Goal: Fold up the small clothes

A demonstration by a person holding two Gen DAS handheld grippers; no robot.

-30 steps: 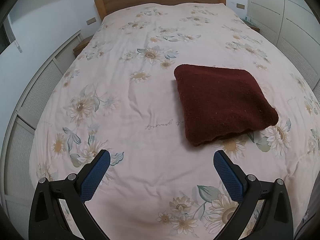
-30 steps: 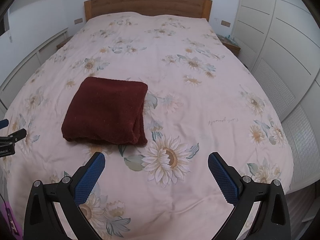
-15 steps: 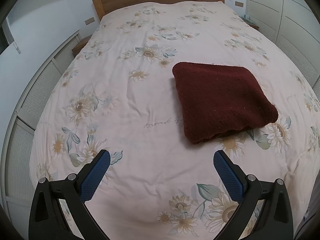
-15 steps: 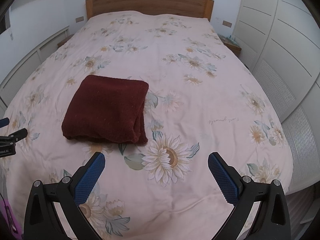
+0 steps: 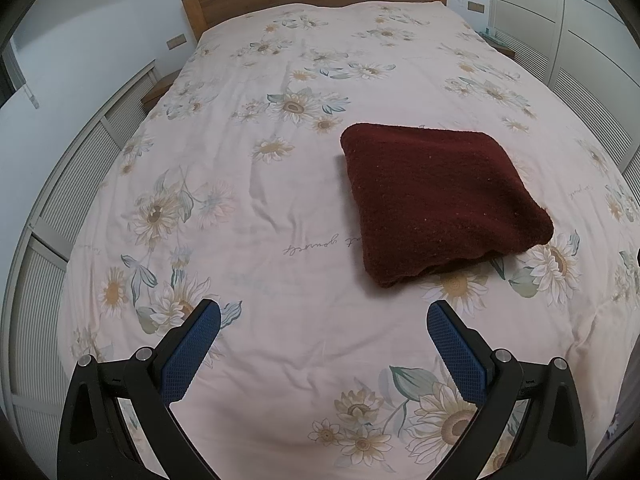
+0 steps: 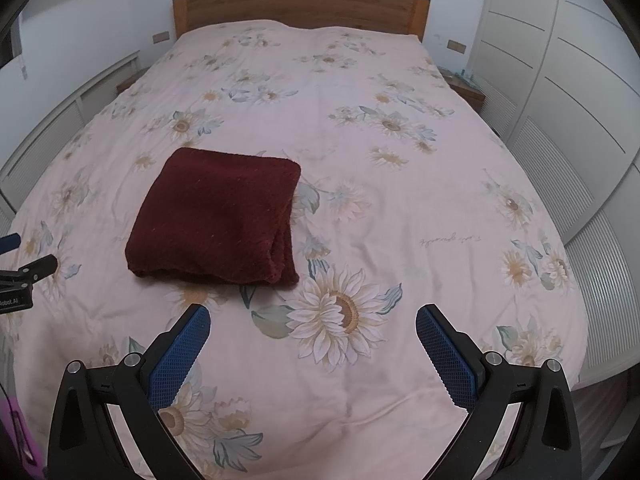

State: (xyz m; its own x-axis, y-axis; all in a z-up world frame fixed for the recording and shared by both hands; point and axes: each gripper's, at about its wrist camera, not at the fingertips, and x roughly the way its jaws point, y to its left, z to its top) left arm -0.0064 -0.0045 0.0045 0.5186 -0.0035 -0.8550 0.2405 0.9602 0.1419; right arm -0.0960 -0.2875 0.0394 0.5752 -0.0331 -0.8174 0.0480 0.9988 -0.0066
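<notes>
A folded maroon cloth [image 5: 440,200] lies on the bed [image 5: 280,184] — left claw [image 5: 320,316] and right claw [image 6: 312,316] both spread, empty, apart from it.

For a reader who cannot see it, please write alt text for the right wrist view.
A dark red folded cloth lies flat on a bed with a pale floral cover. The right gripper is open above the near edge, holding nothing. Beyond are a wooden headboard and white cupboards.
</notes>
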